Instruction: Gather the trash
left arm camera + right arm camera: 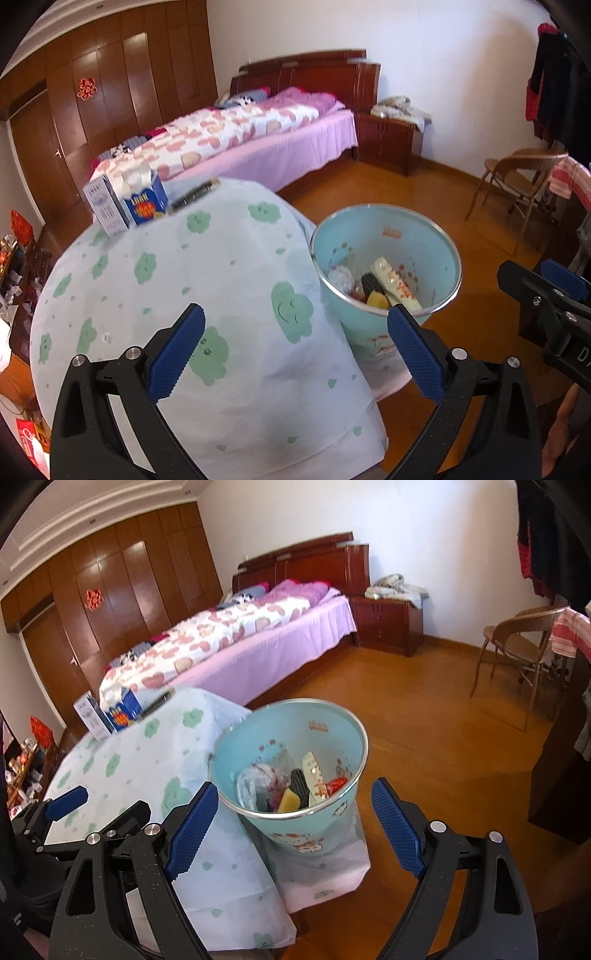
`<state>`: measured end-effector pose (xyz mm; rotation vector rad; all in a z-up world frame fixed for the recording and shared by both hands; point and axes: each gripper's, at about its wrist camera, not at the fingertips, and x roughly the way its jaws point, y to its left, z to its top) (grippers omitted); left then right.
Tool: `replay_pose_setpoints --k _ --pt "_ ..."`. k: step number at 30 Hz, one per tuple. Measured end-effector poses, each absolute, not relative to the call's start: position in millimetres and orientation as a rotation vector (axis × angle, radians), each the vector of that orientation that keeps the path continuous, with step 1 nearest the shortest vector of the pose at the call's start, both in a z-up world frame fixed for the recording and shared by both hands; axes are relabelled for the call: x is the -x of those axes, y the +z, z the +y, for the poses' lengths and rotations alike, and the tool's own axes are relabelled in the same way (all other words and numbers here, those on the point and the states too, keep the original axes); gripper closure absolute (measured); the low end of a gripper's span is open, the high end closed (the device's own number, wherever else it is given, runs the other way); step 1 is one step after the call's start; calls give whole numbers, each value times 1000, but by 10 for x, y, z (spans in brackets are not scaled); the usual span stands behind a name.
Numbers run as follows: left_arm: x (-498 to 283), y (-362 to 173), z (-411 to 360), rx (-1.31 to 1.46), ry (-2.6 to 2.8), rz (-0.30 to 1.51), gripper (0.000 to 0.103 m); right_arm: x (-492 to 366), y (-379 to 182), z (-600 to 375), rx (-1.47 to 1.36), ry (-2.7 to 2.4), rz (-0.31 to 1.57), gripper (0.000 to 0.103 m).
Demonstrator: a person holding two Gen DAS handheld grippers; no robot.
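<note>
Blue bin tucked close against the hanging edge of the cloud cloth, mouth up, so easy to drop things in from the table. Hard to tell what is under it.

Inside the bin: trash piled at the bottom, with a white wrapper, a yellow lump, something black and a crinkly bag.

Left gripper over the cloth, just beside the bin, opened wide, with nothing in it. Right gripper in front of the bin's mouth, opened wide too, and bare. Probably both ready for a new pick.

Far across the cloth from the bin: a white box, a blue box and a dark flat thing. Maybe trash, maybe not. Next, most likely: reach away from the bin, pinch one, bring it back.
</note>
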<state>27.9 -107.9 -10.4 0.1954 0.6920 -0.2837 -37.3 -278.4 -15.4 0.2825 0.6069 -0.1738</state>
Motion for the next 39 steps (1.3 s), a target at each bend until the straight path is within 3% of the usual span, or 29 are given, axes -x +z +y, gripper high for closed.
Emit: replay_pose_setpoints --k 21,39 --pt "-8 380 -921 -118 -259 477 6 754 254 -2705 -224 -251 318 13" --pt "83 468 -911 -115 -269 405 6 805 336 -2756 -234 -256 297 12"
